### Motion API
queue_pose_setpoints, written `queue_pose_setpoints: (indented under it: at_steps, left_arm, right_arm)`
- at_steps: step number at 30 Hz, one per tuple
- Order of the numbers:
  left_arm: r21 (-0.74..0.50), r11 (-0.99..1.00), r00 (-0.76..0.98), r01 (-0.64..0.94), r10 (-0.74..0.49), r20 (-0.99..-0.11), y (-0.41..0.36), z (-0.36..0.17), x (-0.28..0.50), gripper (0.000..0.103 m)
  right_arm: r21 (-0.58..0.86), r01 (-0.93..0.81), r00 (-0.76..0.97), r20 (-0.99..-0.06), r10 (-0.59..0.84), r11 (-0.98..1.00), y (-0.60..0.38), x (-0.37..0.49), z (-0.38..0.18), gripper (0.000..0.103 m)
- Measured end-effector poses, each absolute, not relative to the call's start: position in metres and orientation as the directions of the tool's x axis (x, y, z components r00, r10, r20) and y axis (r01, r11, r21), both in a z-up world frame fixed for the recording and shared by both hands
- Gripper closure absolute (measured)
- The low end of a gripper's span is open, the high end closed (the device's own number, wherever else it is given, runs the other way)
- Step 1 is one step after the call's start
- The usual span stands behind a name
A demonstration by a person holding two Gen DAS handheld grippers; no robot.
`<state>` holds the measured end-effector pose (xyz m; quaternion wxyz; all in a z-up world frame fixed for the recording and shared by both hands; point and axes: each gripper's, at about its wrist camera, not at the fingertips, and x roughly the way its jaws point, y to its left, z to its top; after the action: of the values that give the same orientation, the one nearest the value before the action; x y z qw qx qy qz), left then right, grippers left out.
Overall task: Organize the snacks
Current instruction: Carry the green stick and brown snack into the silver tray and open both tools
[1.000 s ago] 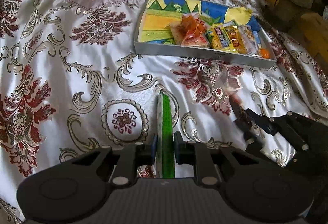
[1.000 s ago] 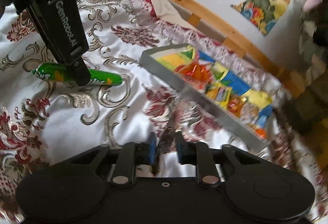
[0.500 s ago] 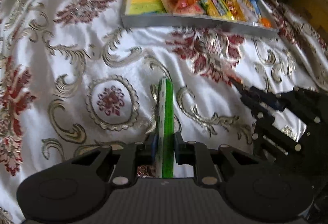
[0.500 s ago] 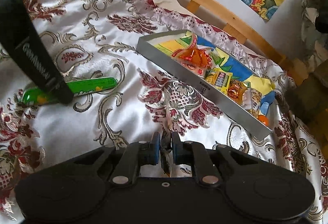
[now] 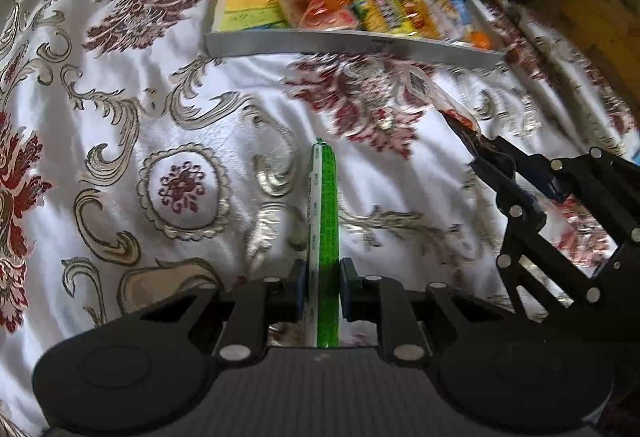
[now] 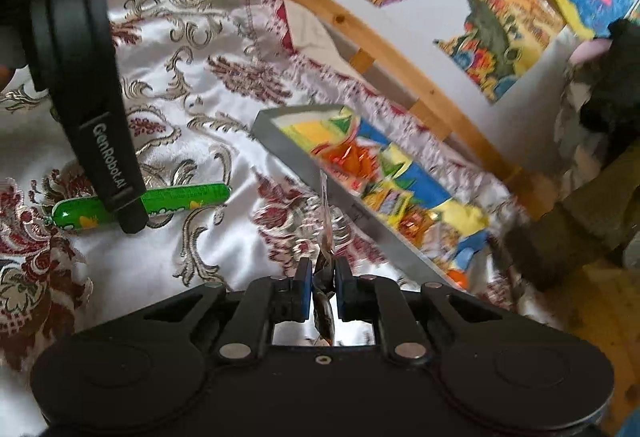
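My left gripper (image 5: 323,271) is shut on a long green snack stick (image 5: 325,213) that points away over the patterned bedspread; the same stick (image 6: 176,199) shows in the right wrist view, held by the left gripper's black finger (image 6: 116,181). My right gripper (image 6: 322,271) is shut on a thin clear snack packet (image 6: 325,225) seen edge-on; in the left wrist view that packet (image 5: 438,99) sticks out from the right gripper (image 5: 486,153) toward the tray. The grey tray (image 5: 352,45) with a colourful lining holds several snack packets (image 5: 384,11).
A white satin bedspread (image 5: 132,109) with red and gold ornaments covers the bed. A wooden bed rail (image 6: 384,49) runs behind the tray (image 6: 292,157). Colourful pictures (image 6: 500,9) hang on the wall. Dark clutter (image 6: 580,213) lies to the right of the tray.
Both grippers keep their snacks. The right gripper has lifted its packet toward the tray, and its view has tilted up. The left gripper with the green stick has shifted slightly over the bedspread.
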<state>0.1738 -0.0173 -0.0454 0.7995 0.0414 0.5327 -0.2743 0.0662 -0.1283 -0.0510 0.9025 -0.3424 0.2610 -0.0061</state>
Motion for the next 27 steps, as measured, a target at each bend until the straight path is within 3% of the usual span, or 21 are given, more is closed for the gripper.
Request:
queue_pose_setpoints:
  at_steps: [4, 8, 15, 27]
  left_arm:
    - [-0.277, 0.832, 0.299, 0.482, -0.452, -0.840, -0.019, -0.027, 0.161, 0.085]
    - [-0.232, 0.850, 0.408, 0.473, -0.445, -0.797, -0.022, -0.012, 0.153, 0.085]
    - [-0.163, 0.886, 0.566, 0.434, -0.409, -0.716, -0.035, 0.005, 0.179, 0.085]
    - [-0.138, 0.895, 0.679, 0.423, -0.414, -0.606, -0.106, 0.032, 0.280, 0.085]
  right_arm:
    - [-0.595, -0.171, 0.868, -0.468, -0.165, 0.785, -0.139, 0.056, -0.030, 0.091]
    - [-0.551, -0.160, 0.873, -0.466, -0.143, 0.819, -0.155, 0.055, -0.007, 0.091]
    - [-0.636, -0.110, 0.917, -0.362, -0.169, 0.763, -0.188, 0.081, 0.000, 0.091]
    - [-0.426, 0.040, 0.946, -0.275, -0.171, 0.904, -0.240, 0.198, -0.013, 0.091]
